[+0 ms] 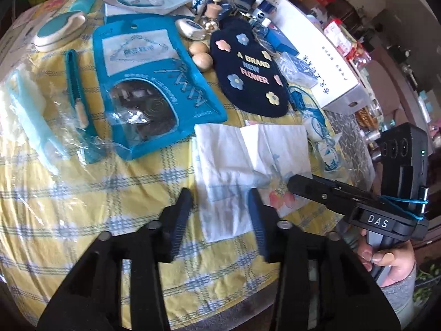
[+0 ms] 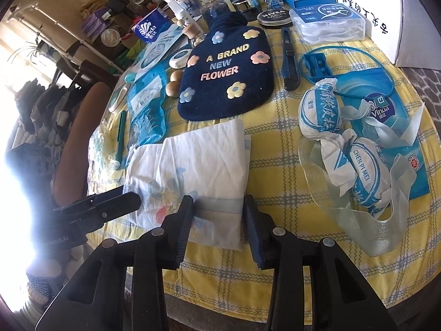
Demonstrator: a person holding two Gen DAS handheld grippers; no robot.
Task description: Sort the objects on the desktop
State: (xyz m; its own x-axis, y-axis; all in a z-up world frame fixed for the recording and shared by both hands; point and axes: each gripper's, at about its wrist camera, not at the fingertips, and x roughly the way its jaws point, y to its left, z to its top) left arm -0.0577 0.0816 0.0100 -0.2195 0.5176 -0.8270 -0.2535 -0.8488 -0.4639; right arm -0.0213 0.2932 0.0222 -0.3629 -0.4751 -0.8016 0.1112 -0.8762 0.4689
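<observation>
White cloth lies between the spread right gripper; left gripper likewise released.

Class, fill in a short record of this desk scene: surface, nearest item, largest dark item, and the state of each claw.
surface: yellow plaid tablecloth
nearest item: white folded cloth, lying flat
largest dark item: navy flower cover, behind the cloth
left claw: open, over the cloth's near edge
right claw: open, over the cloth's near edge
</observation>
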